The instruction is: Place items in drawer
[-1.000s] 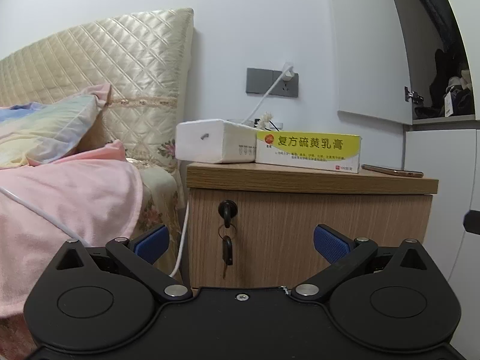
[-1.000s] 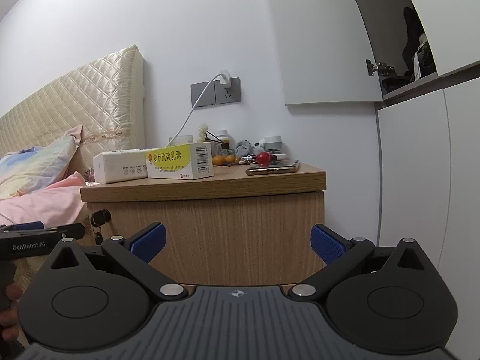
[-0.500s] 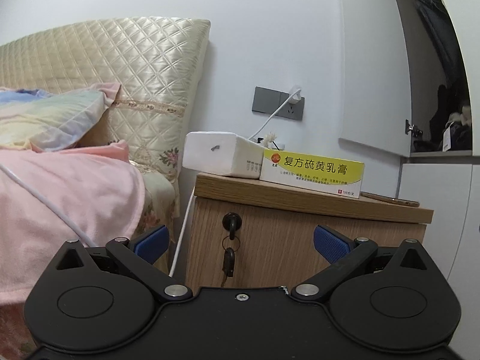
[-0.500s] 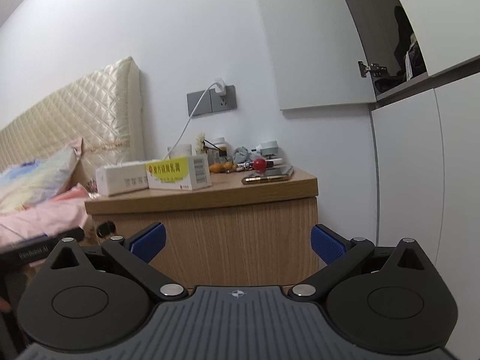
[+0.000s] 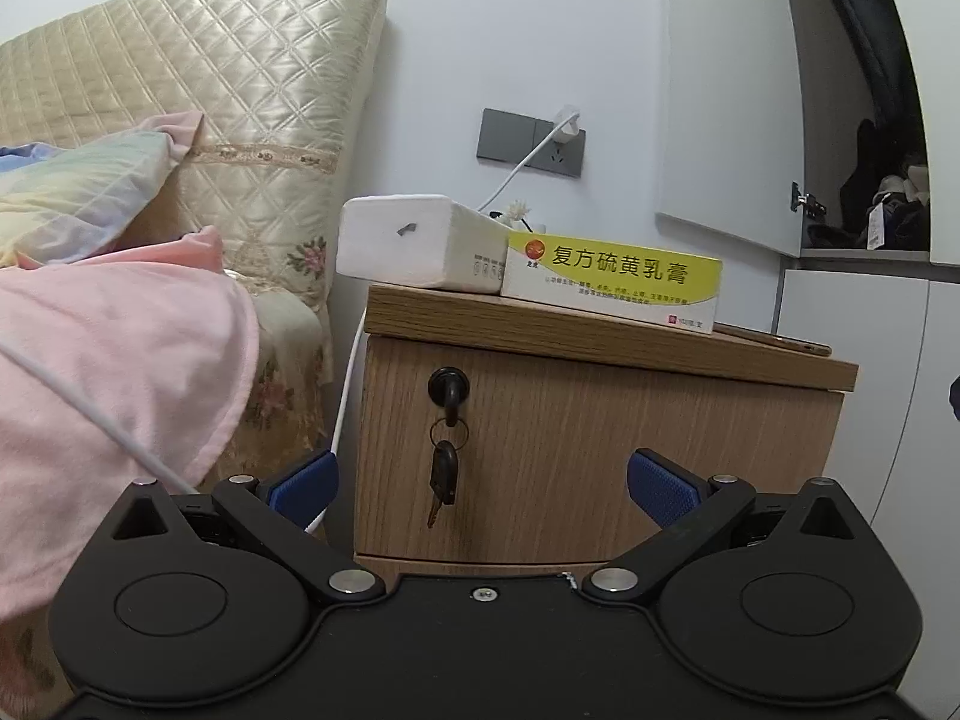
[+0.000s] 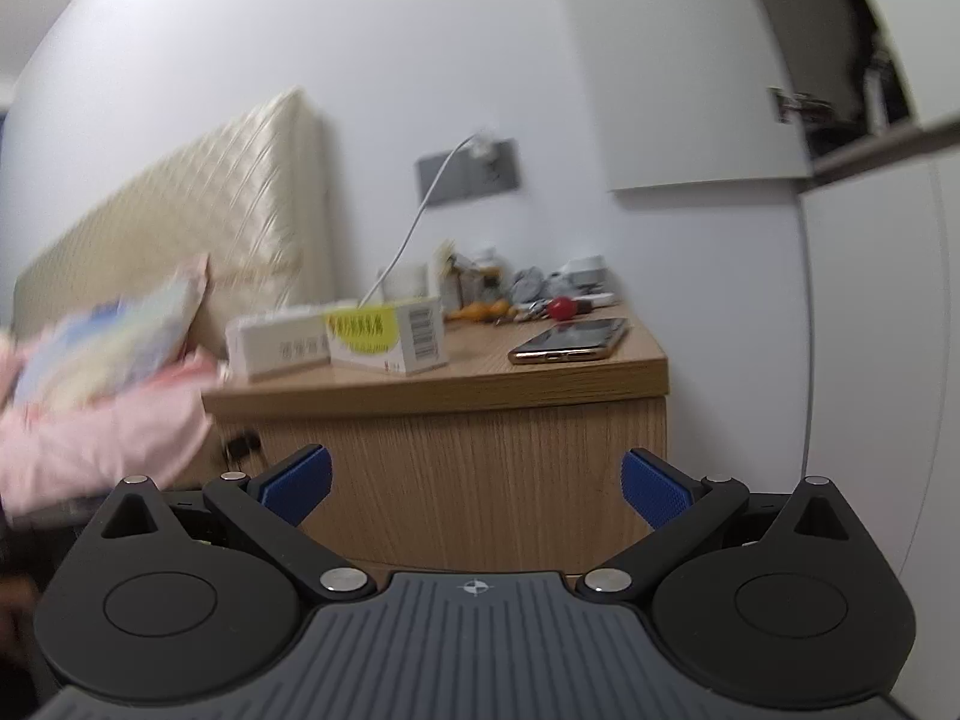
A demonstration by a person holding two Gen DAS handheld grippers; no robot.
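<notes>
A wooden nightstand has a shut drawer front (image 5: 600,444) (image 6: 480,480) with a black lock and a key (image 5: 447,396) hanging from it. On top lie a yellow-and-white medicine box (image 5: 612,279) (image 6: 387,339), a white tissue pack (image 5: 414,240) (image 6: 276,345) and a phone (image 6: 570,339). My left gripper (image 5: 483,486) is open and empty, close in front of the drawer, the key between its fingers. My right gripper (image 6: 474,483) is open and empty, farther back, facing the nightstand's right part.
A bed with a pink blanket (image 5: 108,372) and quilted headboard (image 5: 198,78) stands left of the nightstand. A white charging cable (image 5: 348,372) hangs from the wall socket (image 5: 531,144). Small clutter (image 6: 528,294) sits at the nightstand's back. White wardrobe doors (image 5: 870,396) are on the right.
My left gripper has moved closer to the drawer front and its key. My right gripper has risen and swung, its view now blurred and looking down onto the nightstand top.
</notes>
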